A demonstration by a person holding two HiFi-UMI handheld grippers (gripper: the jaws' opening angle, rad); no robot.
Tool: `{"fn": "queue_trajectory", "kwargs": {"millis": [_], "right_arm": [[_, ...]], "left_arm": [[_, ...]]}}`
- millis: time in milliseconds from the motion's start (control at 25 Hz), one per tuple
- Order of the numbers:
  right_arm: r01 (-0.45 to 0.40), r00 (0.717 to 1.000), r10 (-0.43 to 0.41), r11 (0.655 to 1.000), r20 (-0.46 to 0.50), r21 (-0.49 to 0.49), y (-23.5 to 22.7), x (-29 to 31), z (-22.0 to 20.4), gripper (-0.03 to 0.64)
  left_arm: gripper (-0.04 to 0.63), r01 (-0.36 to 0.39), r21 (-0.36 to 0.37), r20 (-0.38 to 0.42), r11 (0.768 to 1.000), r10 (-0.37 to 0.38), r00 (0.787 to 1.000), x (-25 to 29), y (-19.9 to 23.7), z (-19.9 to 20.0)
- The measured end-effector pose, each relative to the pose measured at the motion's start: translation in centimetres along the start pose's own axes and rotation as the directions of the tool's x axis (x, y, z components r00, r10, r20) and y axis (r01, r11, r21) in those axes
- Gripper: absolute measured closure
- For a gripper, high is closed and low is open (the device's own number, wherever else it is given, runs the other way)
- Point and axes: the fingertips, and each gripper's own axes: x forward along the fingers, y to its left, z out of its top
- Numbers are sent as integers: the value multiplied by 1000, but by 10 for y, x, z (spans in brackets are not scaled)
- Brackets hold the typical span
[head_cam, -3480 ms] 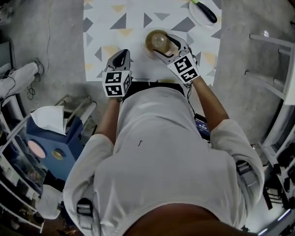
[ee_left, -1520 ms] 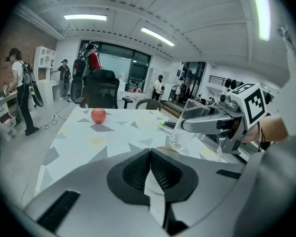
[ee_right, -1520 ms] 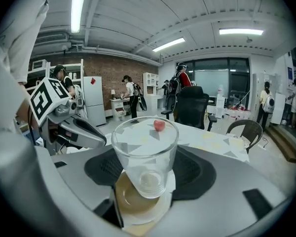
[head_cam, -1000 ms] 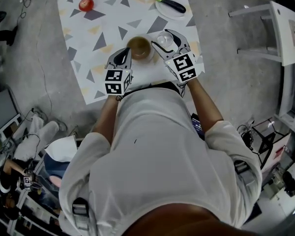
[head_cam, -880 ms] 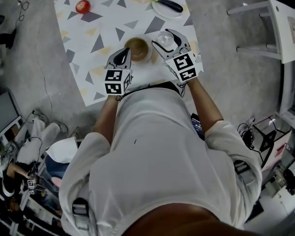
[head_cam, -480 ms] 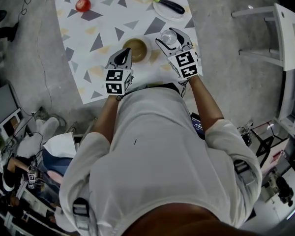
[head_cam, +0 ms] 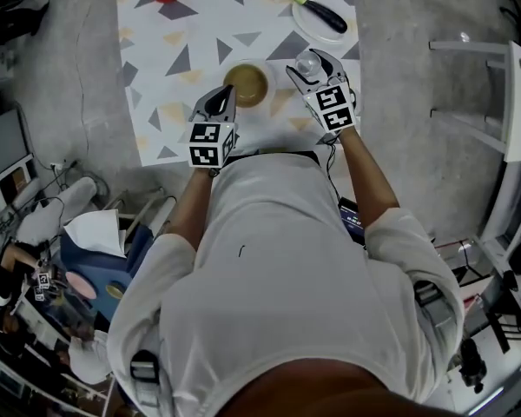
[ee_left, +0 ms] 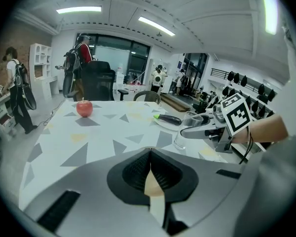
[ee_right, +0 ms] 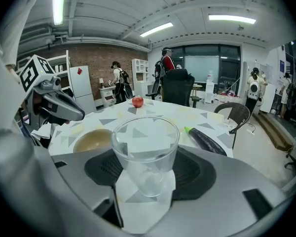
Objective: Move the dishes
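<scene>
Over the table, my right gripper squeezes the clear glass, so I should lower it slowly, upright; my left gripper is closed, empty.

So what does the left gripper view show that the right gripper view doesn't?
Only the left gripper view shows the right gripper from the side, closed round the glass. Only the right gripper view shows the bowl and the left gripper from the side. Both show the glass, the apple, the eggplant and the table.
</scene>
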Motion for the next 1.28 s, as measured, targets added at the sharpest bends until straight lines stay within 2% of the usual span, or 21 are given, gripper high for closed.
{"fn": "queue_trajectory", "kwargs": {"millis": [280,600,880,1280], "right_arm": [[-37,999,37,999,-17,-10,2,15,-6,337],[-39,999,39,999,-18,-20,3,19,-8,337],[-8,1000,8,1000,0,7,1,16,-11,331],[48,999,-49,996,18,73,7,-5,-17,299]], "left_arm": [[575,-45,-34,-6,998,45,999,-5,6,-8],[575,-55,-45,-13,997,54,998,-9,6,-14],[575,-37,-36,-16,999,36,999,-9,3,-16],[575,25,5,-13,1000,-25,1000,-11,-2,-13]]}}
